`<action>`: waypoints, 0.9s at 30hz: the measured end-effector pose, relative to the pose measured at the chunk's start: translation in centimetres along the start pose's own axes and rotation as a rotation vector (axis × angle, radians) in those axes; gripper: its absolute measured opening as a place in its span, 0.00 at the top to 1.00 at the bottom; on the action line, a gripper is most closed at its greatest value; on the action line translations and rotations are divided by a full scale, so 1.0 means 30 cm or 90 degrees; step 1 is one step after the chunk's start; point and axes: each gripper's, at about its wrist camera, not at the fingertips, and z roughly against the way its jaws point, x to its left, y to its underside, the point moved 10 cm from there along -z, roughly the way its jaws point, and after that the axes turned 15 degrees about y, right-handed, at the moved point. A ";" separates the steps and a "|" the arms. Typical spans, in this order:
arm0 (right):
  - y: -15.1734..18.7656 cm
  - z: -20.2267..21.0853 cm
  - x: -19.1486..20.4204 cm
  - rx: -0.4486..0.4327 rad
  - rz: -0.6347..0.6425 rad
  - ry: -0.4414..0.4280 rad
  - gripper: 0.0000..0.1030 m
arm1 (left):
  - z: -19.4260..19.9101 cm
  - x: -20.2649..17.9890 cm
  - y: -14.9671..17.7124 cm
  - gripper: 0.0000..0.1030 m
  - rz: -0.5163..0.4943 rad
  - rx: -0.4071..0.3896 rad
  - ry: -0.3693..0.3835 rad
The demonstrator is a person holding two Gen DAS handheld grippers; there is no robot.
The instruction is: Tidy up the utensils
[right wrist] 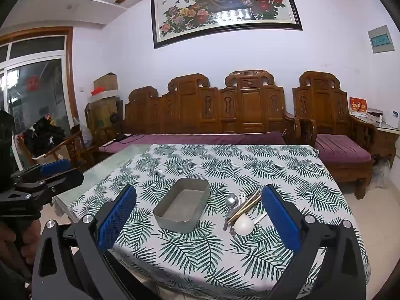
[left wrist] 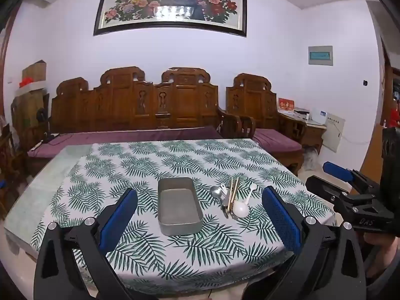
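Above the near edge of a leaf-print worktop (left wrist: 140,165), two handheld grippers hover with nothing between their blue pads. Left of the metal tray (left wrist: 179,206), the left gripper (left wrist: 200,215) hangs with its jaws spread wide and released. The tray itself sits empty at the middle of the cloth, long side running away from the viewer. Just right of the tray lies the heap of utensils: a metal spoon (left wrist: 215,191) nearest the tray, a pair of wooden chopsticks (left wrist: 233,193) crossing the pile, and a white plastic spoon (left wrist: 241,208) at its near right, all touching or overlapping. Farther right of the tray, the right gripper (right wrist: 198,215) is likewise splayed and holding nothing. Behind the tray, beyond the worktop, stands a carved wooden sofa (left wrist: 140,105) under a framed peacock painting (left wrist: 172,2).
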 end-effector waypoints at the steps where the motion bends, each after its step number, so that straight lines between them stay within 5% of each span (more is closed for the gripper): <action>1: 0.000 0.001 0.001 0.000 0.000 0.000 0.02 | 0.004 0.001 -0.003 0.06 0.005 -0.008 0.004; 27: 0.004 -0.002 0.008 -0.001 -0.008 -0.008 0.02 | 0.023 0.003 -0.013 0.06 0.009 -0.016 0.007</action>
